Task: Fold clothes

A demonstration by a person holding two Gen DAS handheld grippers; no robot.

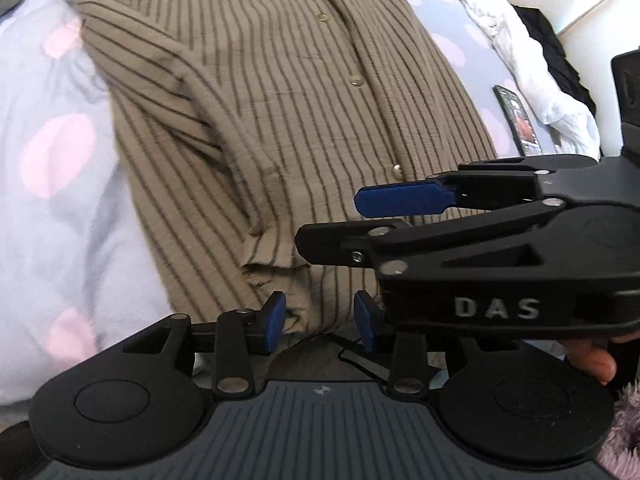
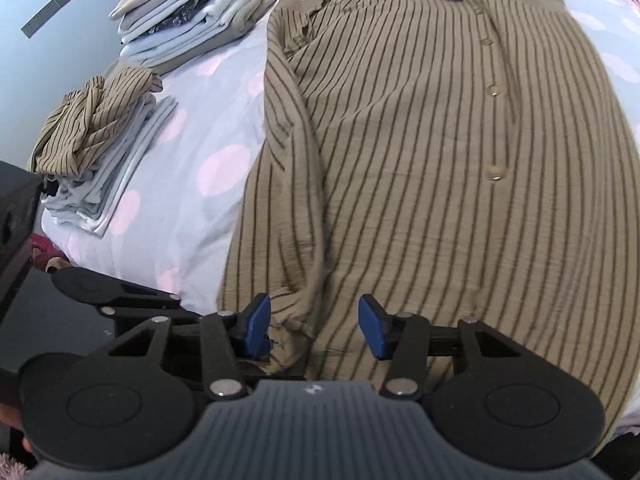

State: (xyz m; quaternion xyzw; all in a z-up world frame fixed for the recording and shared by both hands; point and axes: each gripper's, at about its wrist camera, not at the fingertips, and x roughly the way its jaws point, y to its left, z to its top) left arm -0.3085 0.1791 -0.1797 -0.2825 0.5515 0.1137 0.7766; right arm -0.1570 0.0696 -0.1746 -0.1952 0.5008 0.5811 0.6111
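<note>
Both tongs stood with their blue-padded jaws apart, clamping nothing. Between the pads of the left gripper lay the crumpled near hem of the tan, dark-striped button-up shirt, the cloth not pinched by either pad; the right gripper hung likewise over the same near hem, with the puckered cuff of the folded-in sleeve just beside its left pad. In the left wrist view the right gripper crossed in from the right, its fingers lying over the shirt's lower front, just beyond the left one. No container showed; the shirt lay spread flat, front up and collar far, on the pale blue bedsheet with pink dots, one long sleeve folded in along its left side. Four buttons could be counted down its placket in either view. Left of the shirt sat two piles of folded clothes: a far stack of cream and pale blue garments, and a nearer pale blue stack topped by a bunched striped tan piece. To the right lay rumpled white fabric and a small dark card.
</note>
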